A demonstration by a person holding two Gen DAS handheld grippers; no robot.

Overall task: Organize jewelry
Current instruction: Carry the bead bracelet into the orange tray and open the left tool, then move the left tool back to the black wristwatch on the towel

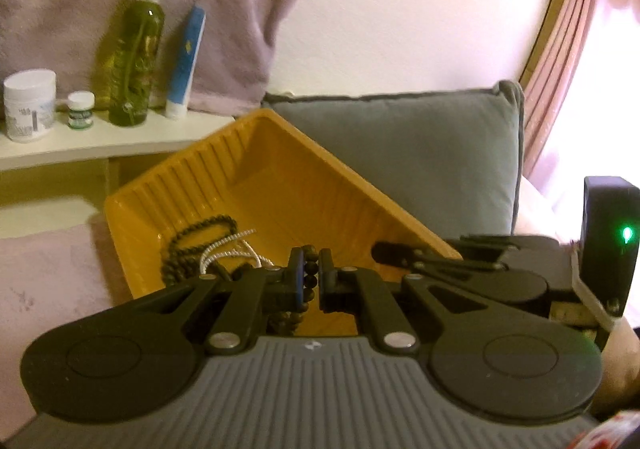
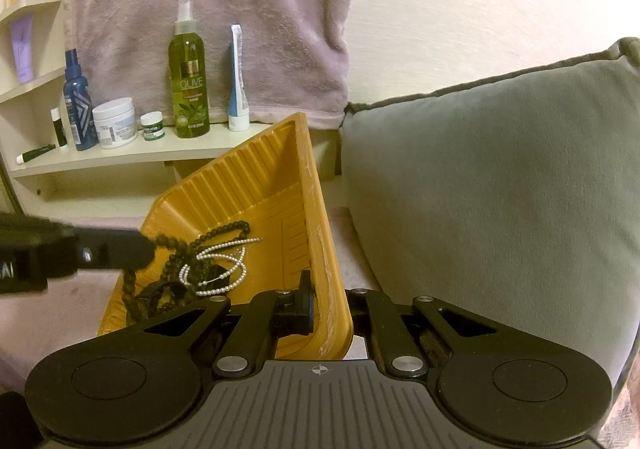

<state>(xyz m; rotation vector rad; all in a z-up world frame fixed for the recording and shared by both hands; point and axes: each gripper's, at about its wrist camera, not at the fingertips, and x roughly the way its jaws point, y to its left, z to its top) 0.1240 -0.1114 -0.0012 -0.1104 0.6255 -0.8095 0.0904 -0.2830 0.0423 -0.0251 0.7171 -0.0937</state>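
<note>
Low centre of the left wrist view: left gripper (image 1: 315,277) pinched on a strand of dark beads (image 1: 310,273), strand trailing down between the fingers over the orange tray (image 1: 280,177). Lower centre of the right wrist view: right gripper (image 2: 329,309) clamped on the tray's right rim, tray tilted against the grey cushion (image 2: 500,177). Left of centre inside the tray: dark beads heaped and tangled with a pearl strand (image 2: 224,269).
</note>
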